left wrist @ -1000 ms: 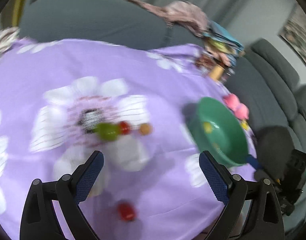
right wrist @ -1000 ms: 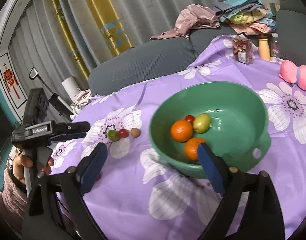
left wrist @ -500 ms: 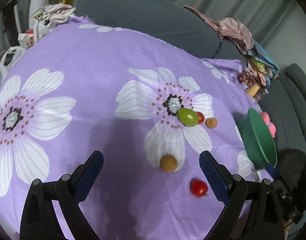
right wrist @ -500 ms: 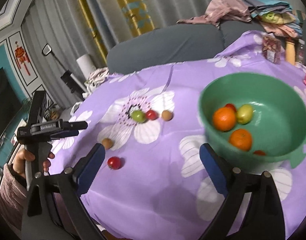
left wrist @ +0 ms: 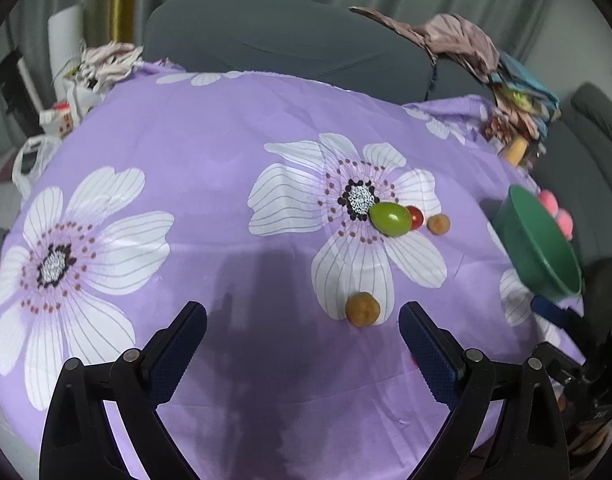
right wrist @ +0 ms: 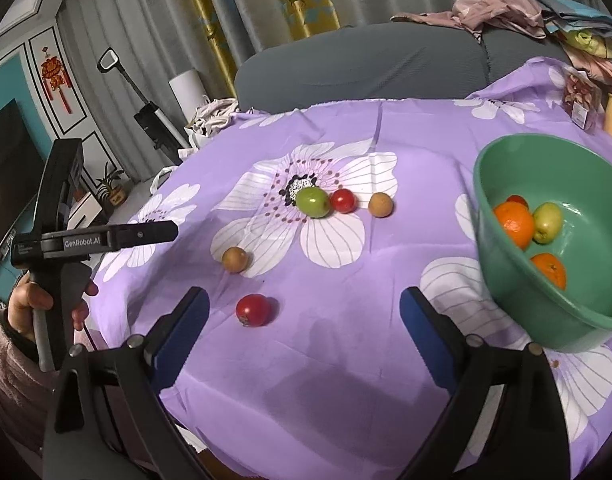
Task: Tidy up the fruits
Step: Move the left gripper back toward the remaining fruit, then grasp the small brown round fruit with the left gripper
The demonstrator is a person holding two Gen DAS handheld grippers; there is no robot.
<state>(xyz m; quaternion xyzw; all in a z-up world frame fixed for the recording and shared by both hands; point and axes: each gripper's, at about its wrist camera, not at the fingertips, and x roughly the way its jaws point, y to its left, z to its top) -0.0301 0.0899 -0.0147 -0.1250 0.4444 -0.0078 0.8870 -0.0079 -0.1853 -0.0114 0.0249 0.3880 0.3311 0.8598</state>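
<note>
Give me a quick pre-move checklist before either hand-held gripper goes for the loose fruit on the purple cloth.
1. Right hand-held gripper empty: ok, jaws opening wide, nothing between them.
2. Left hand-held gripper empty and open: ok.
3. Nearest target for the right: red tomato lies alone just ahead of the jaws: ok.
4. Nearest target for the left: brown fruit sits apart from other fruit: ok.
5. Cluster of green fruit and small tomato: not ok for a clean single pick, they look touching.
6. Green bowl has room: ok, a few fruits inside, much of its inner wall bare.
</note>
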